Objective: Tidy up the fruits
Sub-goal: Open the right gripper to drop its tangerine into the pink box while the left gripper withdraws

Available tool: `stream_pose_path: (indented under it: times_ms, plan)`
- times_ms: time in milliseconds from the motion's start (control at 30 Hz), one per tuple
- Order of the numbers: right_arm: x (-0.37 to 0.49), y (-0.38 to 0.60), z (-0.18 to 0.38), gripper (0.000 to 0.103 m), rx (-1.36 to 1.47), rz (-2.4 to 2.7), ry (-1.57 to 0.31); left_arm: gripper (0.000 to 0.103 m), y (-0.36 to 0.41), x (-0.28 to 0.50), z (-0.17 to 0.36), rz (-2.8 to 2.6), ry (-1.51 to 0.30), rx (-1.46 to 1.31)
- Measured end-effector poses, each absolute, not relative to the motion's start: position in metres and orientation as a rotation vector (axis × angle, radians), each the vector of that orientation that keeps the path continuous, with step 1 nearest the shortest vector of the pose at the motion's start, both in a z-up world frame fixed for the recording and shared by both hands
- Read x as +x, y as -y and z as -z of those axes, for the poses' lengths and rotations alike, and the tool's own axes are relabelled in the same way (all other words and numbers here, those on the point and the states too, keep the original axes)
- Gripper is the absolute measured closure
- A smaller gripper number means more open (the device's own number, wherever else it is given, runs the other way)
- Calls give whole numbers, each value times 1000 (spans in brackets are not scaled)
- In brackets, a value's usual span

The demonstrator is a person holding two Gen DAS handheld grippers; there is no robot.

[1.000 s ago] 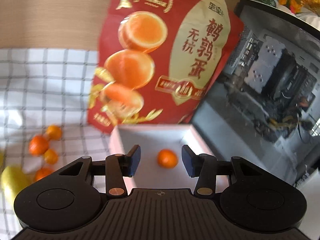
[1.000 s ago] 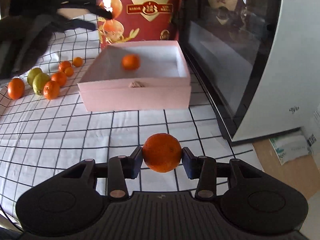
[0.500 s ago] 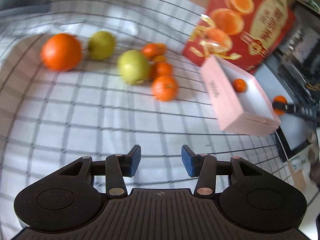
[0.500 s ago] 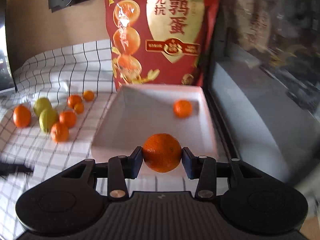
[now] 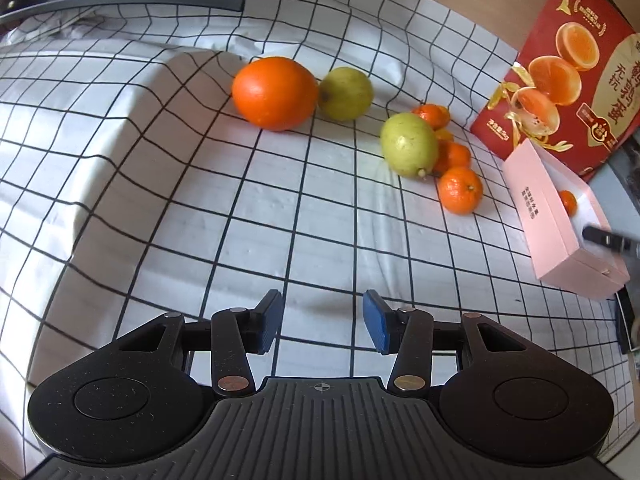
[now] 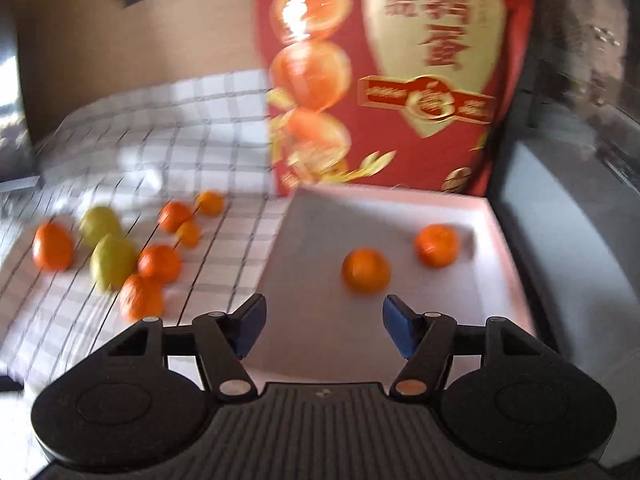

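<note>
- Fruits: two small oranges [image 6: 366, 270] [image 6: 436, 245] lay apart inside the pink box [image 6: 505, 248]; a large orange [image 5: 275, 93], two green lemons [image 5: 409, 144] and several mandarins [image 5: 459, 189] sat clustered on the checked cloth [image 5: 240, 208].
- Right tool [image 6: 323, 326], gripping an orange half a second earlier, gaped wide and empty over the box's near edge.
- Left tool [image 5: 322, 321] was open, empty, with bare cloth ahead; the red package [image 6: 400, 80] stood behind the box.

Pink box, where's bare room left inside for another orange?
The pink box has bare floor along its left side and near edge, bordering the right gripper. Two oranges crowd the middle and far right. On the cloth, fruit clusters by the green fruit.
</note>
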State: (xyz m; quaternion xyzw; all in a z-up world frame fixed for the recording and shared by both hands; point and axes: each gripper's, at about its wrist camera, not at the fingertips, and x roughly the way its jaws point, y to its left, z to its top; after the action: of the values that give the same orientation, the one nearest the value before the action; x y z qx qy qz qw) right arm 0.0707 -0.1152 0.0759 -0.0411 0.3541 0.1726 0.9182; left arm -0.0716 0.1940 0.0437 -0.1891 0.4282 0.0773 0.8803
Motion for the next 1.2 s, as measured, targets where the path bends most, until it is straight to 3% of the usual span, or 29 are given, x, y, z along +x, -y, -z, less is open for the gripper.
stream_pose_path:
  times_ms: [67,167,633,1200]
  plan:
    - [53,108,-71,37,-108,-376,-727,53,-193,-67,-43,-156,-896,-389]
    - [25,98,-62,28,-133,-387,-719,53,-186,-56,-41,-134,-901,-380]
    - [-36,80,-27,28,-32,-356,-867,53,-160,-8,-46,12,-875,-311]
    - [-41,98,-34,28,-2,-212,-869,53,-125,53,-70,146,-793,-198]
